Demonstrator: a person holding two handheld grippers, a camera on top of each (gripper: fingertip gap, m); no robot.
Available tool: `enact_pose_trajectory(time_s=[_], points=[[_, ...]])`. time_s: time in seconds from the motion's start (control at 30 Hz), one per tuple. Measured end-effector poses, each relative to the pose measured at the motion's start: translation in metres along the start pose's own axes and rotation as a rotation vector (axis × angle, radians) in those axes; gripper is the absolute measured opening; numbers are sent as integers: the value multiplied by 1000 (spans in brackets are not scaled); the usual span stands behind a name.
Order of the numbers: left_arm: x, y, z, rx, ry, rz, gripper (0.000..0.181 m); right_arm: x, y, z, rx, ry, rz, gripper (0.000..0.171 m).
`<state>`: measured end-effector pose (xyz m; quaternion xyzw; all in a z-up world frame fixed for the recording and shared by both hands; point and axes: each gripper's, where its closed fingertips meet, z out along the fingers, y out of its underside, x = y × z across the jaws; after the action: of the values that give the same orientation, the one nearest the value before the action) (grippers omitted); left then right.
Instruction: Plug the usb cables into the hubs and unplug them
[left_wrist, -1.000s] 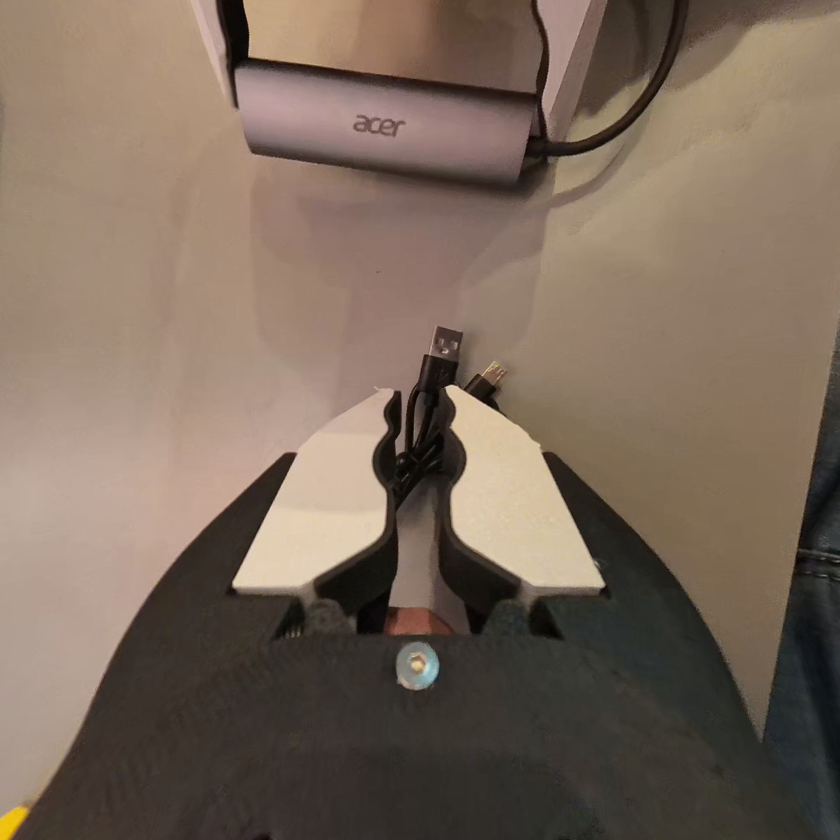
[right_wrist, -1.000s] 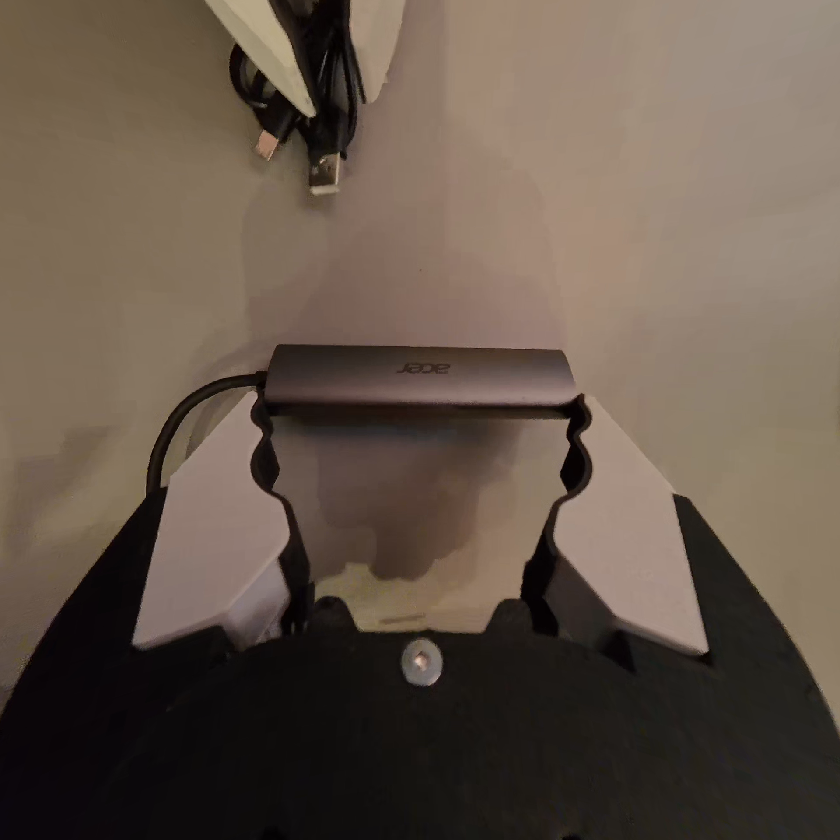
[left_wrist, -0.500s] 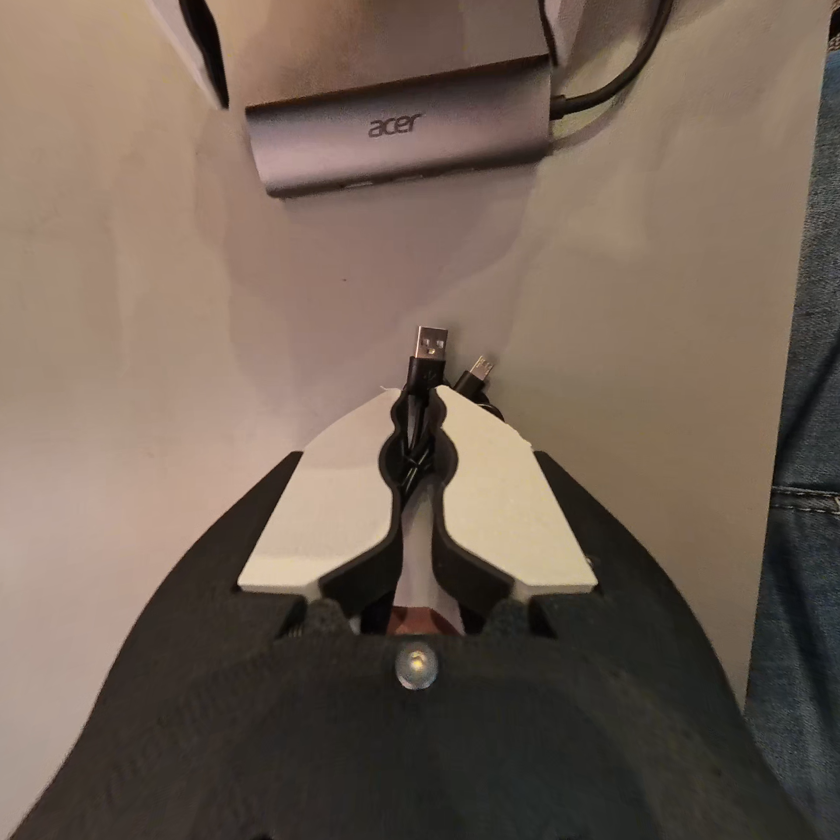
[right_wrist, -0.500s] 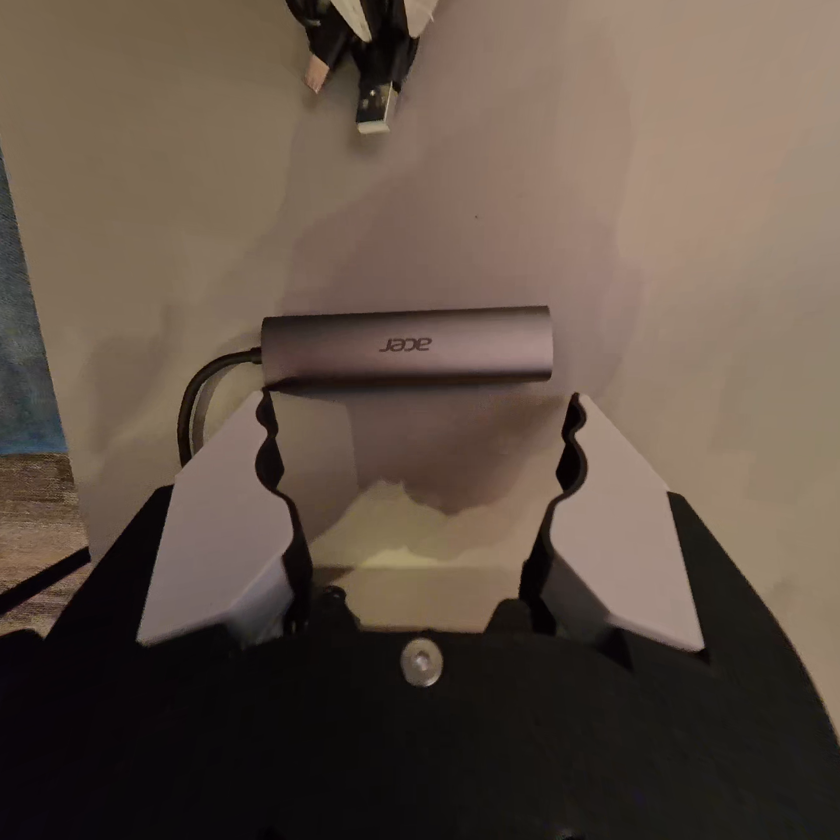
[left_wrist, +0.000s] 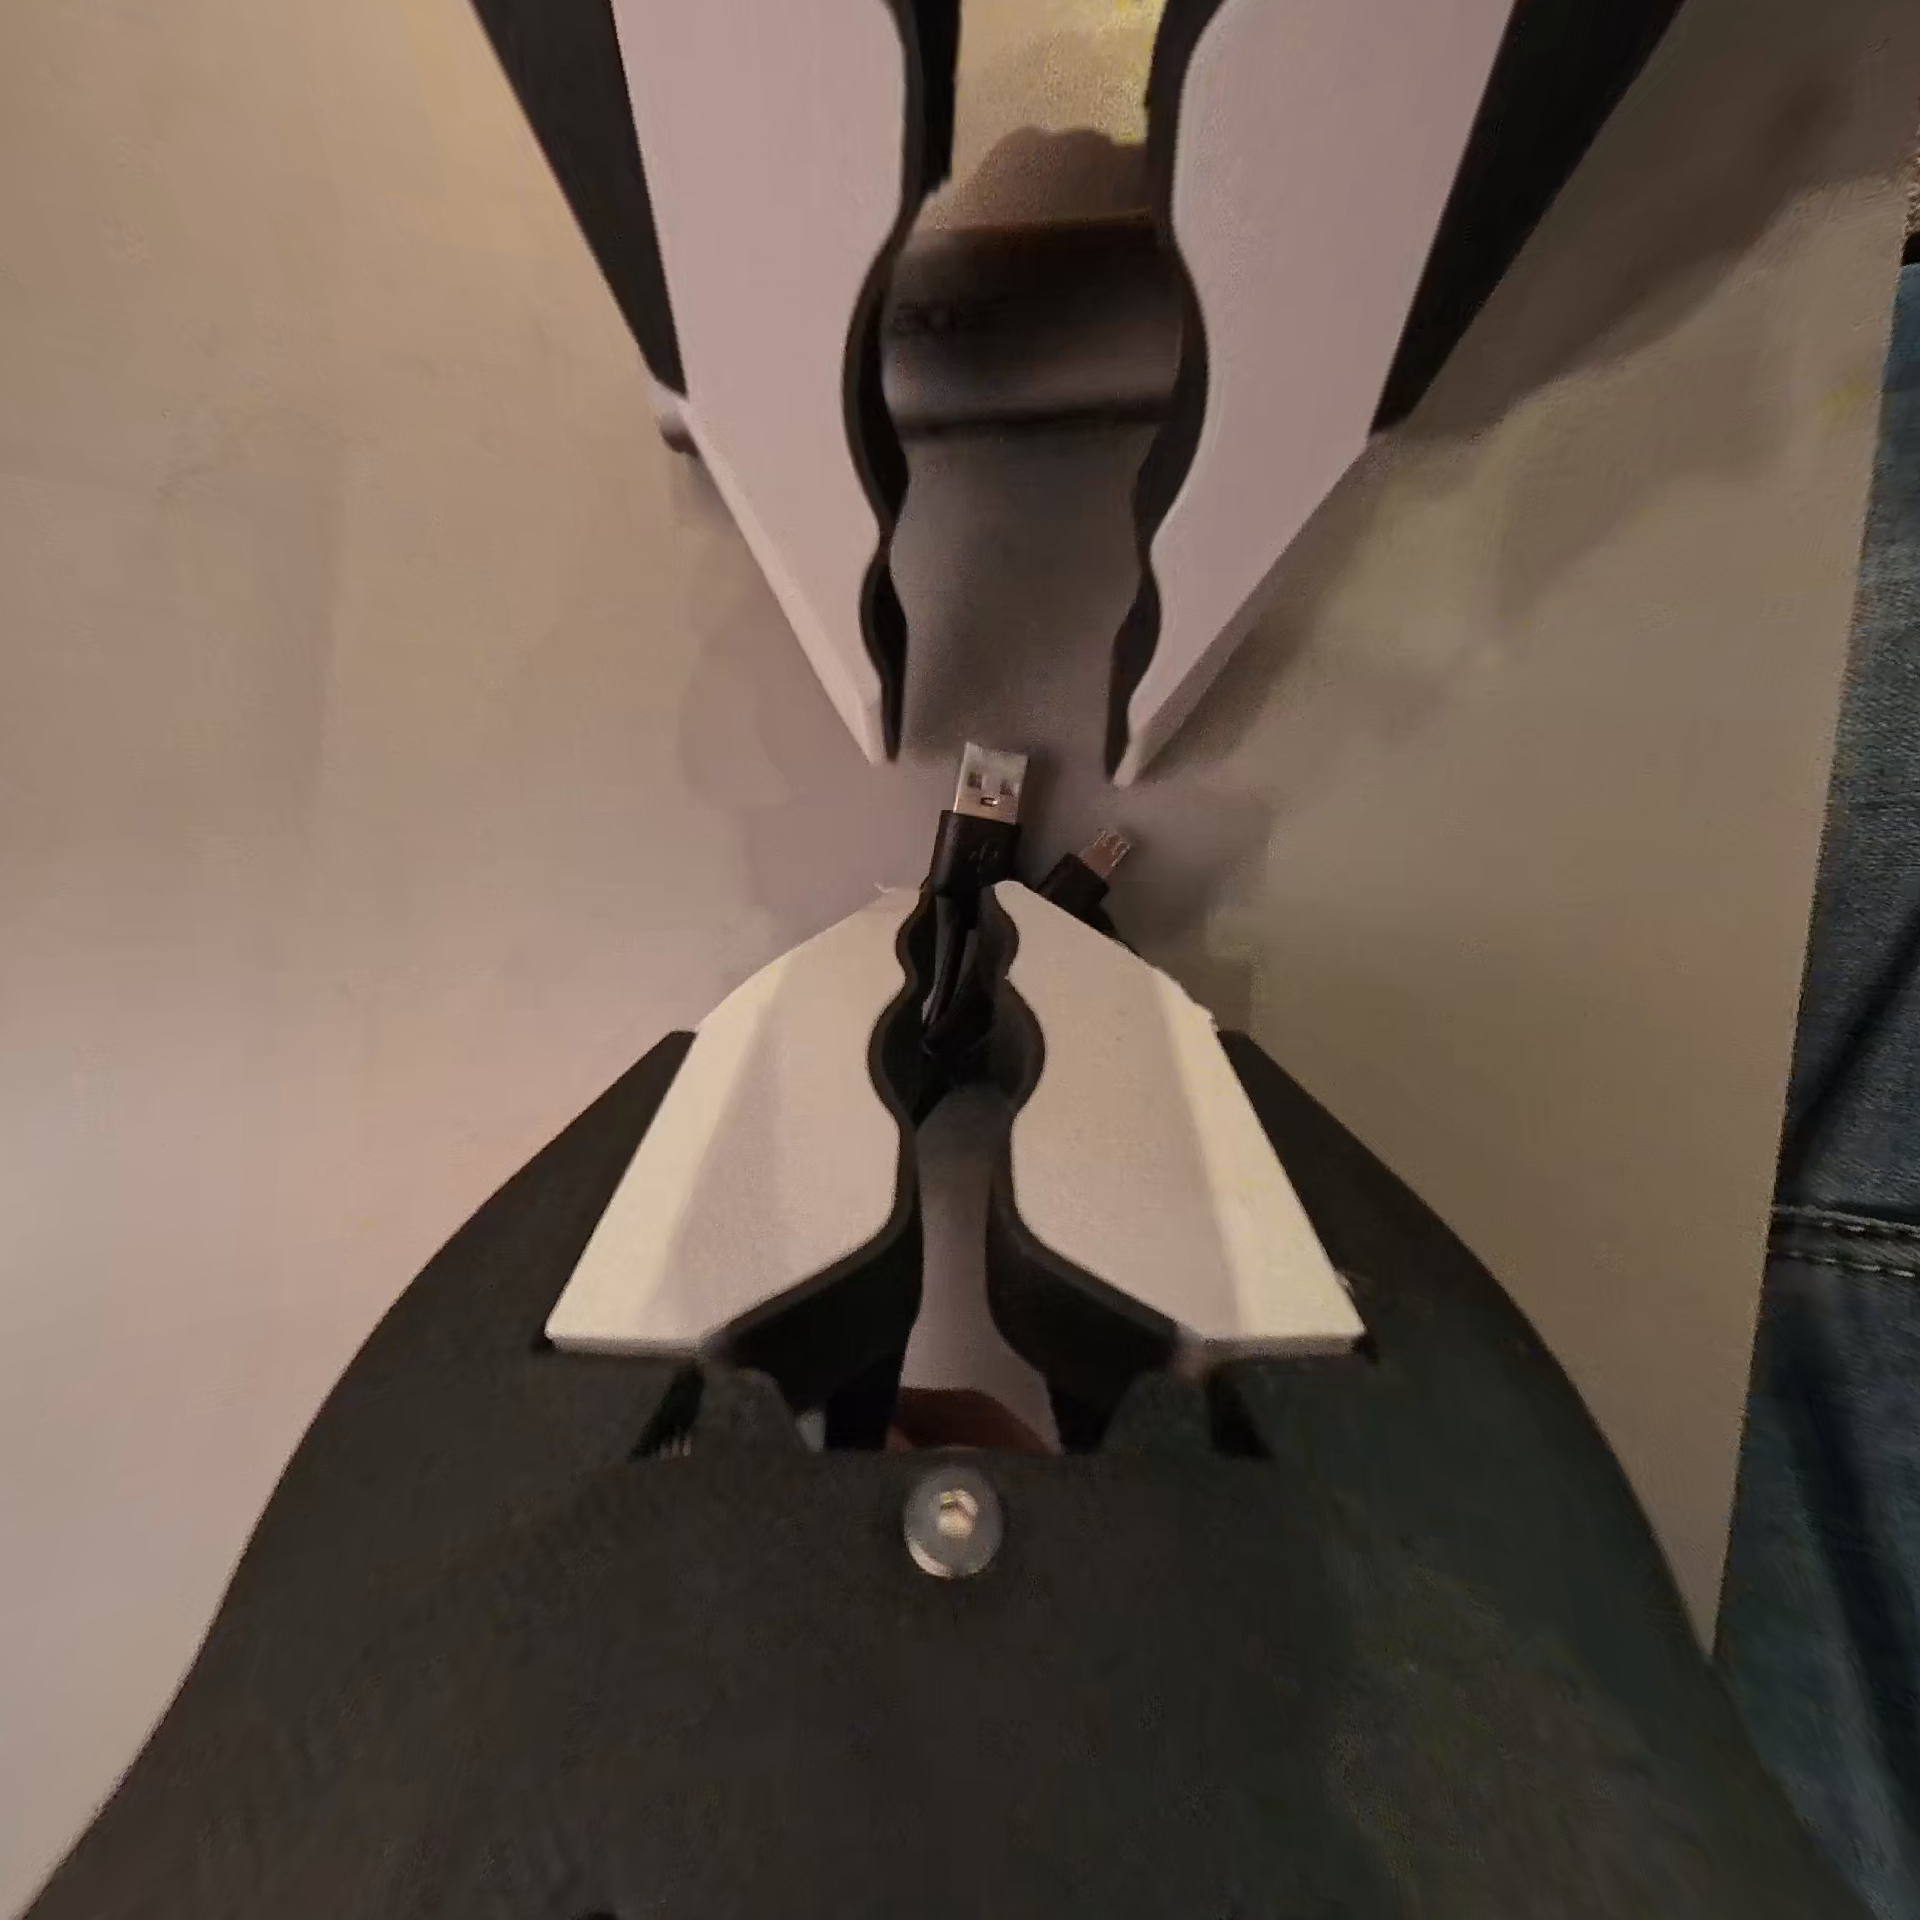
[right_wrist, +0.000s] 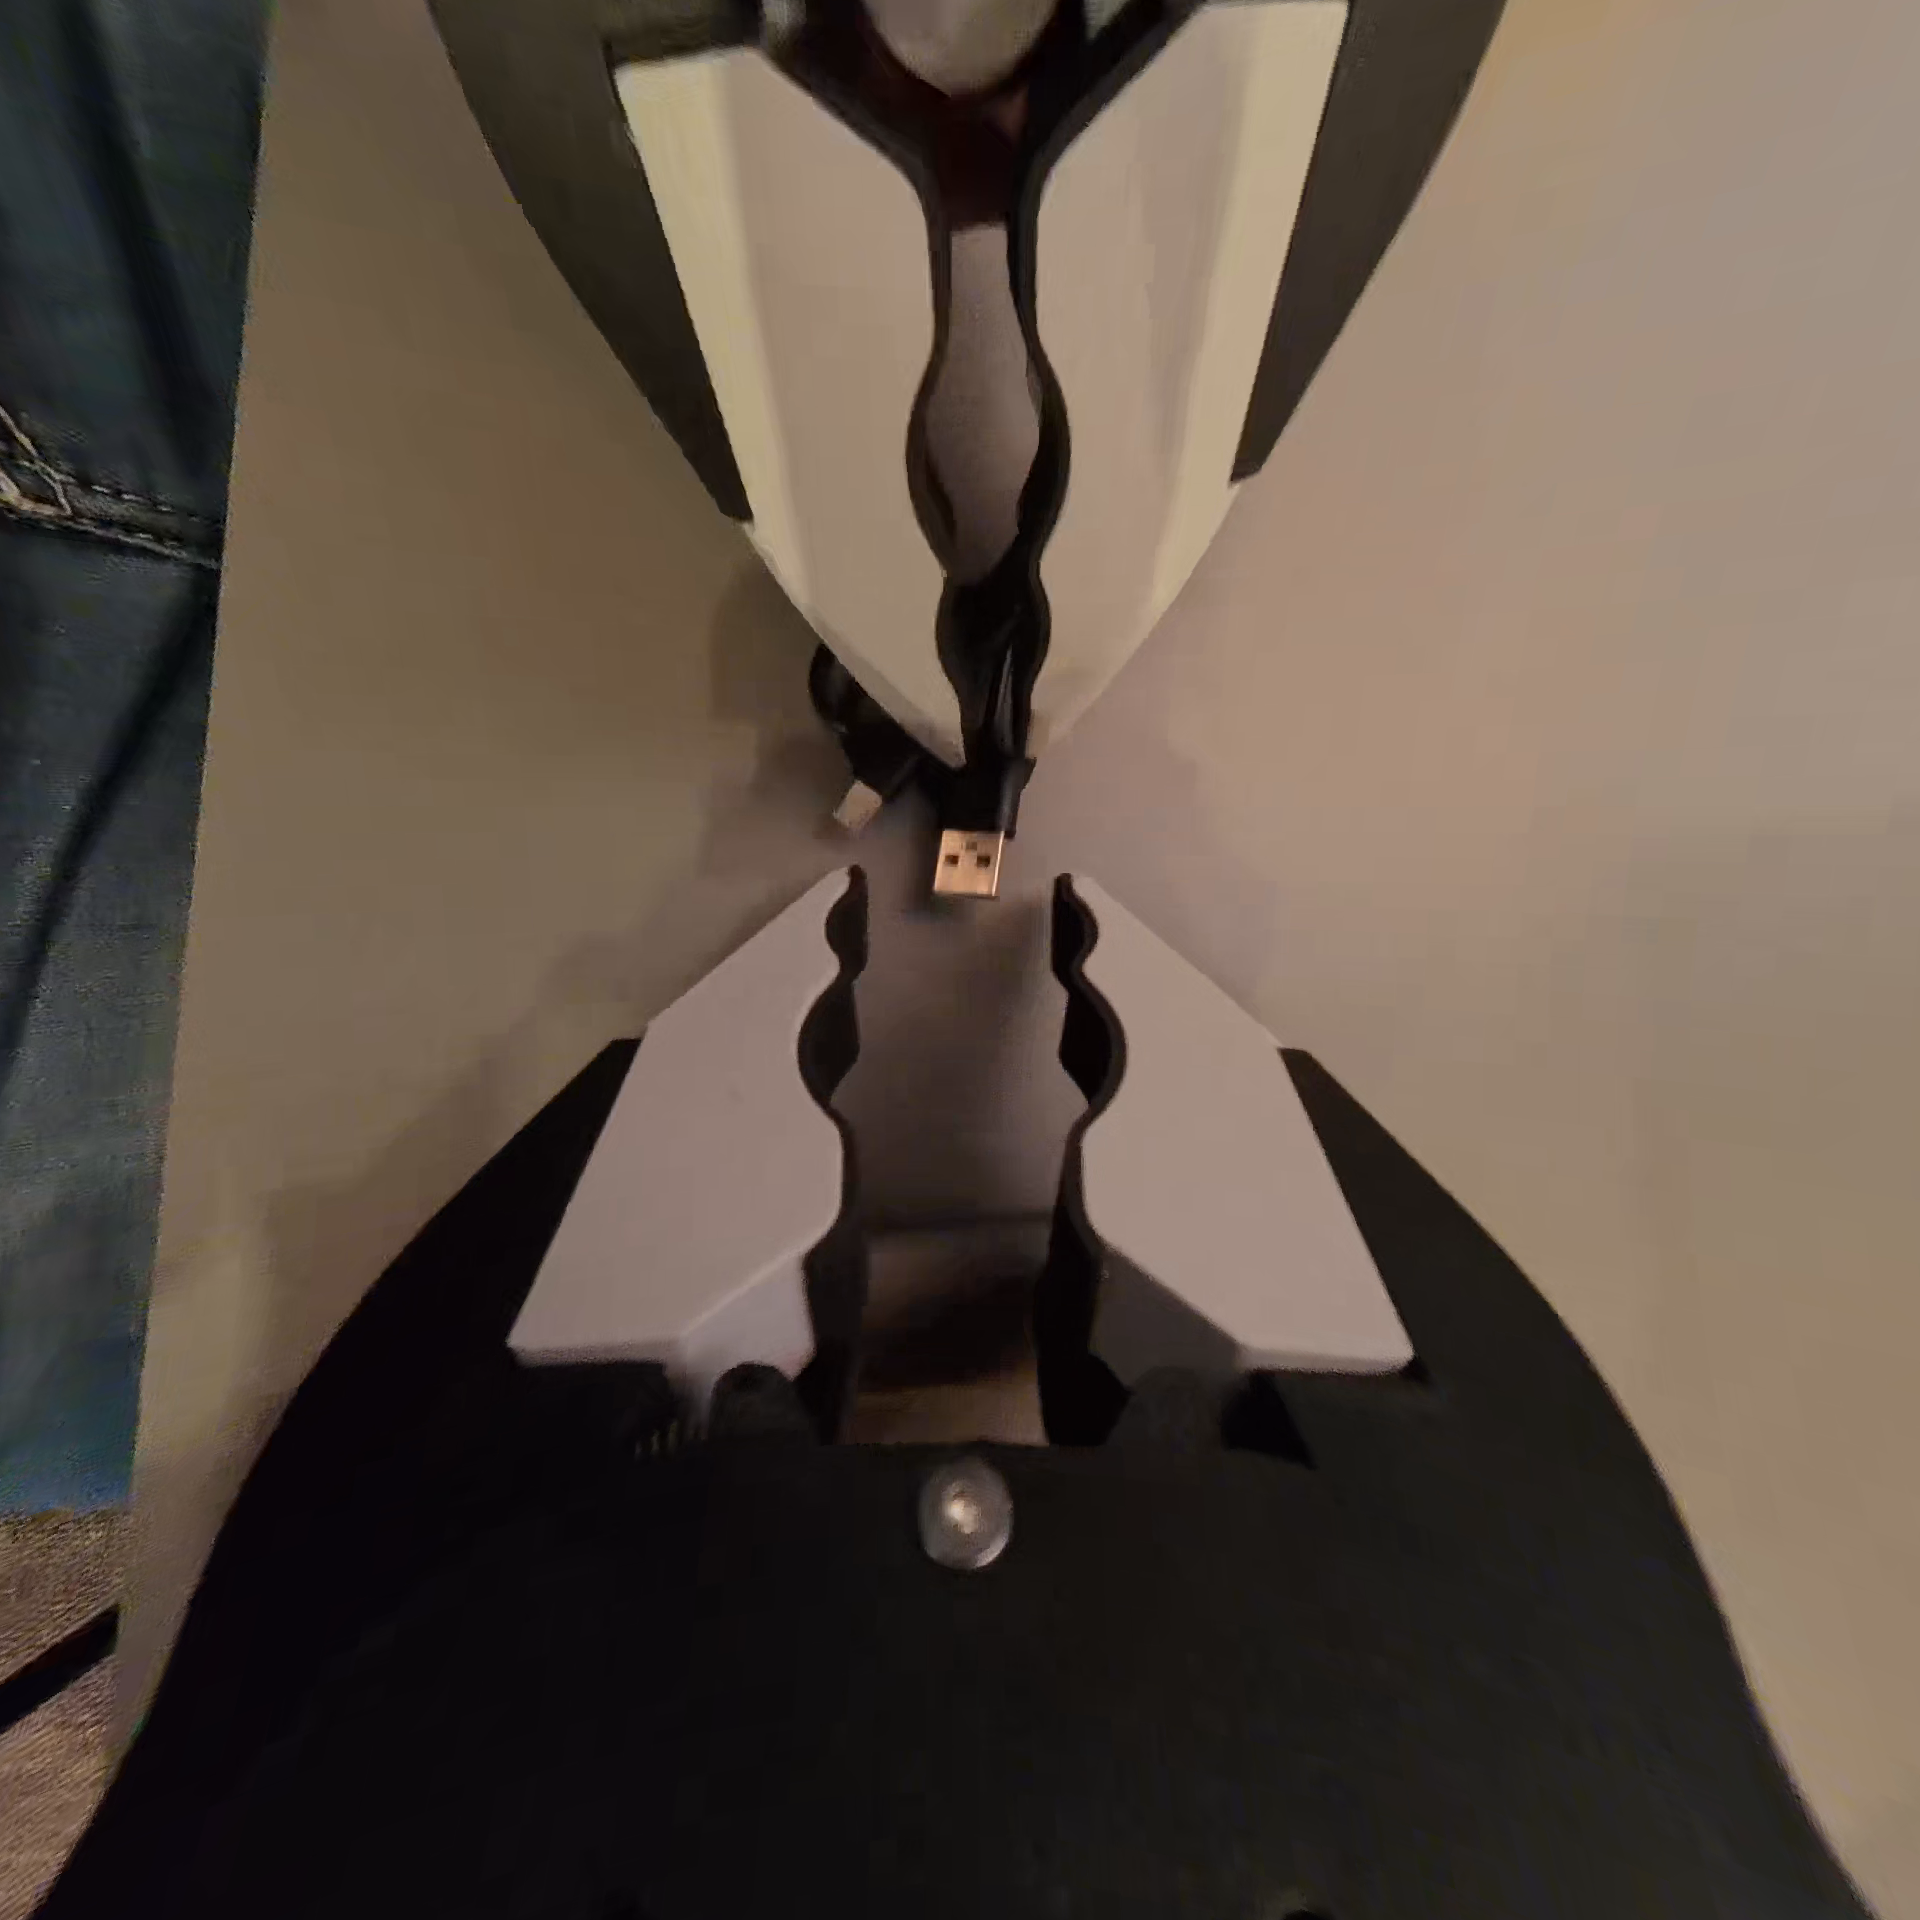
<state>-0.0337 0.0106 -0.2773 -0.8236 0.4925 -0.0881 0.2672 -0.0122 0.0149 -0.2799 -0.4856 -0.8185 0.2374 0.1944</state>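
Note:
My left gripper (left_wrist: 958, 894) is shut on a bundled black USB cable (left_wrist: 951, 987). Its silver USB-A plug (left_wrist: 992, 790) sticks out past the fingertips, and a smaller plug (left_wrist: 1101, 857) hangs beside it. My right gripper (right_wrist: 958, 885) faces it tip to tip with its jaws partly apart and nothing between the pads. The USB-A plug (right_wrist: 968, 862) sits just ahead of its fingertips, centred on the gap. The grey hub (left_wrist: 1029, 343) lies on the table under the right gripper and shows through the gap between the fingers (left_wrist: 790, 416). Its ends are hidden. The left gripper also shows in the right wrist view (right_wrist: 997, 748).
Both grippers hover over a pale table (left_wrist: 312, 623). A person in blue jeans (left_wrist: 1849, 935) stands at the table's edge, and also shows in the right wrist view (right_wrist: 94, 727). A strip of floor (right_wrist: 52, 1558) shows below that edge. The grippers are tip to tip, or close to it.
The two grippers have closed the distance and now meet tip to tip. My right gripper moved forward over the hub and narrowed its jaws. My left gripper still holds the cable.

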Motion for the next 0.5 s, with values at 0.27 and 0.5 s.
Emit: enact_pose_trajectory(time_s=[0.27, 0.5], points=[[-7, 1, -4, 40, -58, -27, 20, 7, -8, 4, 101, 12, 8, 10], [-24, 11, -38, 73, -191, -135, 40, 19, -15, -19, 237, 74, 83, 10]])
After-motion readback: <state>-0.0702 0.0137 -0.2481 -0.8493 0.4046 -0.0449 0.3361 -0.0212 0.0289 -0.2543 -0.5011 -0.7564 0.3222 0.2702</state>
